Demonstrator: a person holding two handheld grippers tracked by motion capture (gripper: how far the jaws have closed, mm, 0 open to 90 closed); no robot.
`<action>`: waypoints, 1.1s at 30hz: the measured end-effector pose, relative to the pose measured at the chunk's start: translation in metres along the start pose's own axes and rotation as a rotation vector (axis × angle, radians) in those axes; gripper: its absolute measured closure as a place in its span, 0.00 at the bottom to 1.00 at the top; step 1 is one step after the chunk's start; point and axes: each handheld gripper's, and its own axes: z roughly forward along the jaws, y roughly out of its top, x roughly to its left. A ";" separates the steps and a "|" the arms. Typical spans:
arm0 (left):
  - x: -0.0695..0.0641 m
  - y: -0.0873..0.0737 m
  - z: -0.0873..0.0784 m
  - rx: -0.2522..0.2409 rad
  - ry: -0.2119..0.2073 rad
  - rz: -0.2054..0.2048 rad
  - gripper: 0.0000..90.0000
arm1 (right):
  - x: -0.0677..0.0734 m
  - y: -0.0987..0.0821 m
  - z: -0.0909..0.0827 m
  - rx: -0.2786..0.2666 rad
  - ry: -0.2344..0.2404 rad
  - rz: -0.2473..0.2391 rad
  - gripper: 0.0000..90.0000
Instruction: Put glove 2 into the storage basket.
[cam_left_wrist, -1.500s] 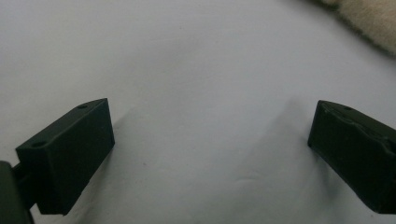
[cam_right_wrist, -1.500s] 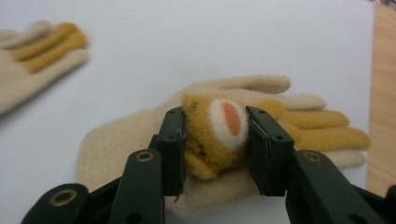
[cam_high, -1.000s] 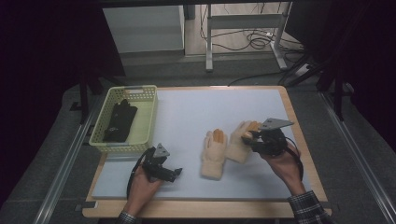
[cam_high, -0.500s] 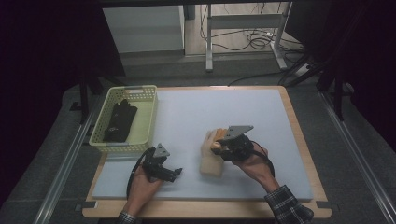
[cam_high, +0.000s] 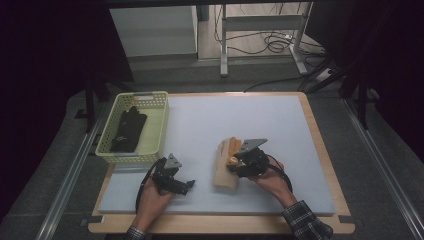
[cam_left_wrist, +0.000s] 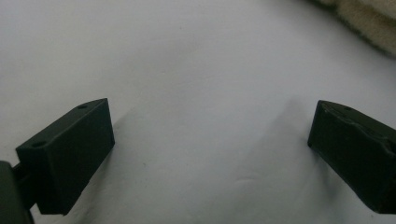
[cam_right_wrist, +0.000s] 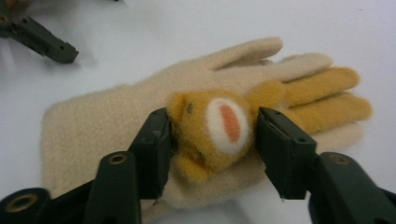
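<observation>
The glove (cam_right_wrist: 140, 116) is cream, with mustard-yellow fingers and a mustard bear face bearing a white muzzle and orange patch. The basket (cam_high: 158, 131) is pale yellow-green, holding a black cloth (cam_high: 128, 129). The mat (cam_high: 250, 120) is pale blue-white, the table (cam_high: 320, 130) light wood. One sleeve (cam_high: 305, 225) is dark plaid.

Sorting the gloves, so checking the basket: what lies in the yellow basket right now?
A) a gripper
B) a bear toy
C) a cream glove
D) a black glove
D: a black glove lies inside the yellow basket at the table's left.
</observation>
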 end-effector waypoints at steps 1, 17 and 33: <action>0.000 0.000 0.000 0.000 0.000 0.000 0.01 | 0.000 0.001 -0.002 -0.006 -0.003 0.003 0.48; 0.000 0.000 0.000 0.001 0.001 0.001 0.01 | -0.009 -0.033 -0.033 -0.018 -0.024 0.111 0.86; 0.000 0.000 0.000 0.000 0.000 0.000 0.01 | 0.016 -0.044 -0.002 0.015 0.051 0.098 0.98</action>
